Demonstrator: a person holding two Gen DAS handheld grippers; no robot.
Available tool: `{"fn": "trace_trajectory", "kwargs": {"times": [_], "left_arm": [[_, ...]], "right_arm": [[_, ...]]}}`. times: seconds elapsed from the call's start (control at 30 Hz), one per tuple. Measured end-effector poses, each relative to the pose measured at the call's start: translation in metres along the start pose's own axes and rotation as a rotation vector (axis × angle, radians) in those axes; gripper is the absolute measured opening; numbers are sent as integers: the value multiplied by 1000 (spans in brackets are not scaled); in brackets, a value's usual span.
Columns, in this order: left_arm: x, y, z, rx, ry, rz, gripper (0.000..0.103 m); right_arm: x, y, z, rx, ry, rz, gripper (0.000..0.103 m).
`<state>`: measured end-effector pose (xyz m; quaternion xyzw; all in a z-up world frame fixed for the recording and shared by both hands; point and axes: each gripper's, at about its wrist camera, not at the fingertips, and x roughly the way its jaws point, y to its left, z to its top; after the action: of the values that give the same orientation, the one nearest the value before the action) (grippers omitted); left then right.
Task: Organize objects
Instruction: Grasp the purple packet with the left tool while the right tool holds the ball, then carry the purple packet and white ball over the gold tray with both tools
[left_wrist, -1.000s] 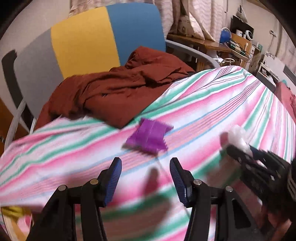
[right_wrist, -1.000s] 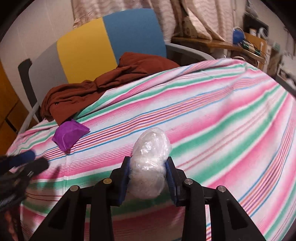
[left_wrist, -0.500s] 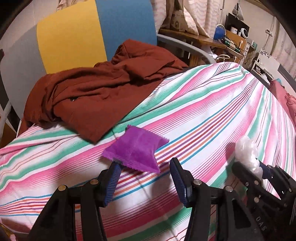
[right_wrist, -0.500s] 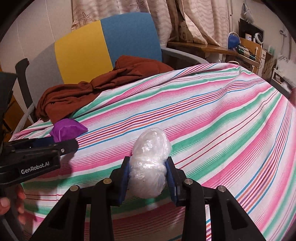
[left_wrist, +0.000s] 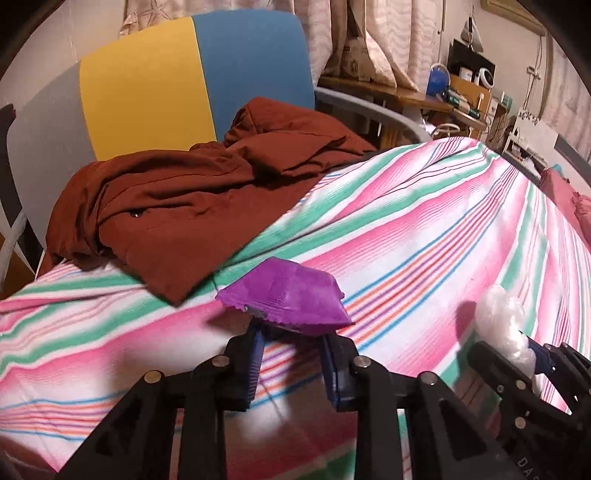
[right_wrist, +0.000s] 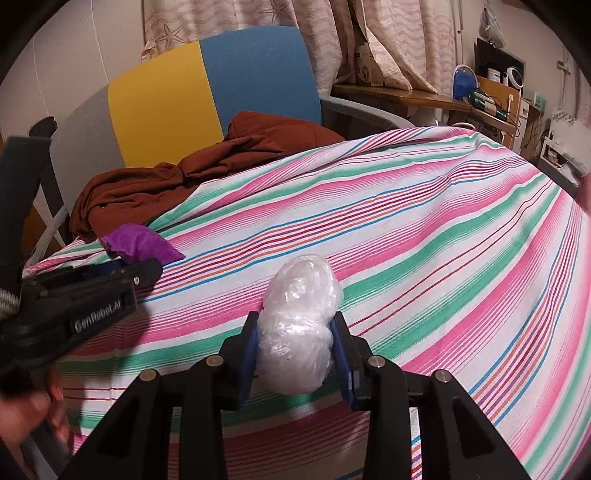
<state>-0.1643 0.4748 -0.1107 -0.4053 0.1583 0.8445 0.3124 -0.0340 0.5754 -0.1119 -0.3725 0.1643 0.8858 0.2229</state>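
You are pinching the purple packet (left_wrist: 284, 299) by its near crimped edge with the left gripper (left_wrist: 291, 354), jaws just closed on it over the striped tabletop (left_wrist: 424, 229); it looks light, crinkly and slippery. Your right gripper (right_wrist: 295, 354) is squeezing the soft white plastic bundle (right_wrist: 299, 321)

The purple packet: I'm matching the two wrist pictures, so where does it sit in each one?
Left wrist view: the purple packet is at centre, lower half, its near edge pinched by the left gripper.
Right wrist view: the same packet is at the left, beside the left gripper's tip.
Shared landmark: the brown garment just behind the packet, on the striped cloth.
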Motion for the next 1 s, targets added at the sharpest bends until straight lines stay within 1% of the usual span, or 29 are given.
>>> {"fn": "trace_trajectory", "kwargs": {"times": [0.03,0.1,0.13,0.23,0.33,0.4,0.63,0.83,1.0], "left_arm": [[-1,-2,-1,-5,-4,-8,26],[-5,-6,-3,-29,-7,-57,26],[-6,-9,-5,-38,-12,-69,26],[-11,-22,-10,-25,-25,-80,26],[-26,-36,-15,24,-89,-38,26],[-37,-43,-21,49,-143,-25,26],[-61,-44,-35,39,-214,18,26],[-78,-47,-48,55,-263,28,26],[-96,-48,-64,62,-300,34,26]], "right_arm": [[0,0,0,0,-2,-2,37],[-1,-1,-1,5,-8,-10,37],[-2,-2,-1,11,-10,-12,37],[-4,-8,-1,35,-24,-18,37],[-11,-12,-2,61,-58,-31,37],[-15,-12,-2,64,-79,-40,37],[-24,-10,-2,57,-122,-63,37],[-38,-10,-3,61,-182,-88,37],[-49,-7,-9,53,-211,-82,37]]}}
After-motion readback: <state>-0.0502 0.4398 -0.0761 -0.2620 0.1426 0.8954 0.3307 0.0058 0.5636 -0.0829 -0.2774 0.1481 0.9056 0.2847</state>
